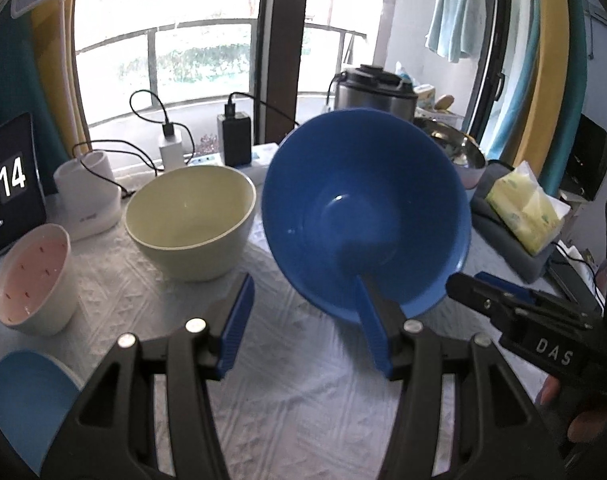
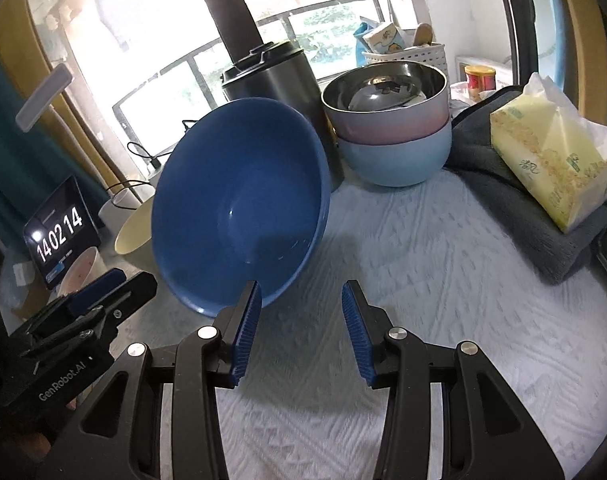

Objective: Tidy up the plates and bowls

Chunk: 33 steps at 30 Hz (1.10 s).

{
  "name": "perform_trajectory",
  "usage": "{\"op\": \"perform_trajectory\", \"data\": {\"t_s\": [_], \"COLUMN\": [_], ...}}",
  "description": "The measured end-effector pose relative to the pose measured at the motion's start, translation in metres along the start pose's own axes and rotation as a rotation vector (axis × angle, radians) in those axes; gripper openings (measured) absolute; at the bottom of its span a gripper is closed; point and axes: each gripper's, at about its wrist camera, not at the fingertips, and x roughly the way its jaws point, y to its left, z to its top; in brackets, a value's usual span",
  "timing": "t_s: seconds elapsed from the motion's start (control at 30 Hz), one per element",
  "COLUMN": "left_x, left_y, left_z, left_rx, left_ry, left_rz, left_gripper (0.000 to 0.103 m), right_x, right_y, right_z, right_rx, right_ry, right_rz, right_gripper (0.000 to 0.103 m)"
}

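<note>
A dark blue bowl (image 1: 363, 208) stands tilted on its edge, its opening facing me; it also shows in the right wrist view (image 2: 239, 200). My left gripper (image 1: 303, 300) is open; its right finger (image 1: 367, 308) lies inside the bowl's lower rim. My right gripper (image 2: 299, 300) is open, its left finger (image 2: 249, 308) at the bowl's lower rim. A cream bowl (image 1: 191, 220) sits left of the blue bowl. A white bowl with pink inside (image 1: 33, 276) and a light blue plate (image 1: 23, 400) lie further left.
A steel-lined pink bowl stacked in a light blue bowl (image 2: 395, 132) stands at the back right, beside a rice cooker (image 2: 275, 80). A tissue pack (image 2: 551, 160) rests on a grey towel at right. A clock tablet (image 1: 7, 188), chargers and cables are behind.
</note>
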Motion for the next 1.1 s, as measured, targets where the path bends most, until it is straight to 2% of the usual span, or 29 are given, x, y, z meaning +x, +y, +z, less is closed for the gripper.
{"op": "perform_trajectory", "data": {"t_s": [0.43, 0.53, 0.6, 0.63, 0.7, 0.73, 1.1], "left_x": [0.032, 0.036, 0.036, 0.036, 0.037, 0.037, 0.033], "left_y": [-0.002, -0.002, -0.002, -0.002, -0.005, -0.006, -0.008], "left_z": [0.004, 0.005, 0.005, 0.006, 0.006, 0.006, 0.007], "left_rx": [-0.020, -0.023, -0.025, -0.021, -0.011, -0.006, -0.004], "left_ry": [0.046, 0.051, 0.047, 0.046, 0.046, 0.047, 0.048], "left_rz": [0.009, 0.008, 0.002, 0.000, -0.004, -0.007, -0.002], "left_gripper": [0.054, 0.053, 0.051, 0.048, 0.045, 0.039, 0.035], "right_x": [0.024, 0.027, 0.028, 0.030, 0.032, 0.033, 0.028], "right_y": [-0.007, -0.008, -0.006, -0.006, -0.004, -0.003, -0.002], "right_z": [0.007, 0.007, 0.007, 0.007, 0.007, 0.007, 0.006], "right_rx": [0.022, 0.018, 0.007, 0.003, -0.010, -0.016, -0.024], "right_ry": [-0.002, -0.005, -0.009, -0.008, -0.003, 0.001, -0.001], "right_rz": [-0.004, 0.005, 0.010, 0.011, 0.013, 0.011, 0.006], "right_gripper": [0.045, 0.042, 0.036, 0.033, 0.021, 0.019, 0.019]}}
